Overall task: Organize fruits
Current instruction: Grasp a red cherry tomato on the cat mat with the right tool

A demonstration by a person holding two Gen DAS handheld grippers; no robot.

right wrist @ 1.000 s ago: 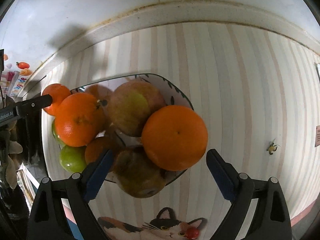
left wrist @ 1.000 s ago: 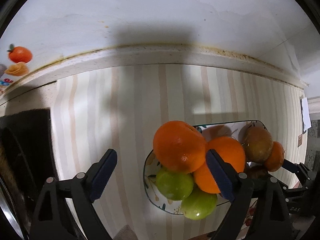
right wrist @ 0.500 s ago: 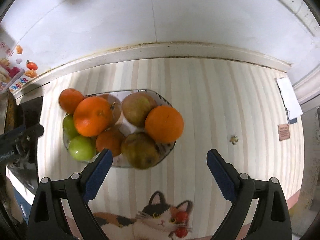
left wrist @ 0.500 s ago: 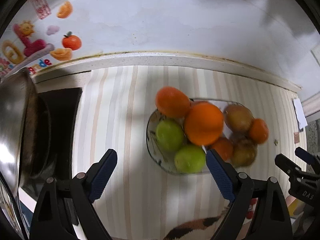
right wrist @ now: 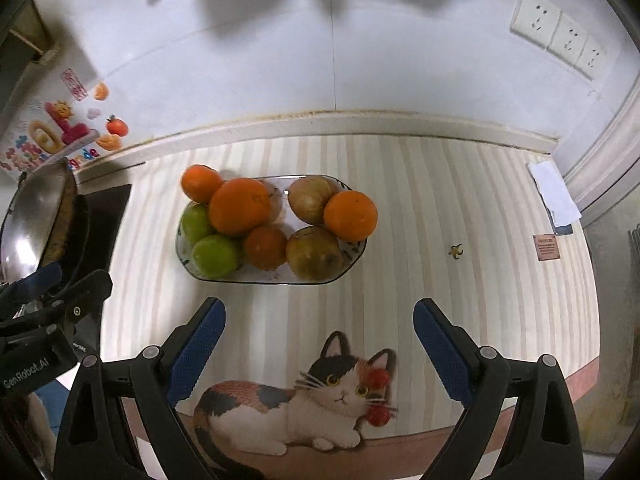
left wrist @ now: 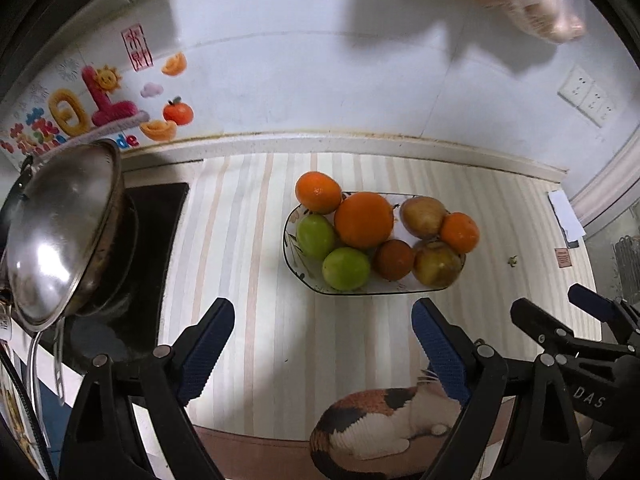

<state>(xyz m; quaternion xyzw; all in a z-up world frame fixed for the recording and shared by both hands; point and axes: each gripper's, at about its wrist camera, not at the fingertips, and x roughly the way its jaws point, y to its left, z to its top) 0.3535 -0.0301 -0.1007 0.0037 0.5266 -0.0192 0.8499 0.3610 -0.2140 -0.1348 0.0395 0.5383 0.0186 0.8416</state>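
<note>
Fruits (right wrist: 240, 212) fill the plate (right wrist: 352, 258) on the bench, beyond my left tongs (left wrist: 322, 322) and right tongs (right wrist: 320, 322), both spread, empty; plate runs left-right.

Striped cat-print mat (right wrist: 420, 208) is covering the counter, fruit plate (right wrist: 356, 258) sitting on it, small scrap (right wrist: 455, 251) lying at 3 o'clock.

Polished, mirror-bright metal wok (left wrist: 60, 240); glossy glazed ceramic plate (right wrist: 188, 258); smooth-skinned green fruit (right wrist: 214, 256); ribbed blue pads on matt black plastic fingers (right wrist: 196, 344); matt striped mat covering worktop (right wrist: 460, 208).
</note>
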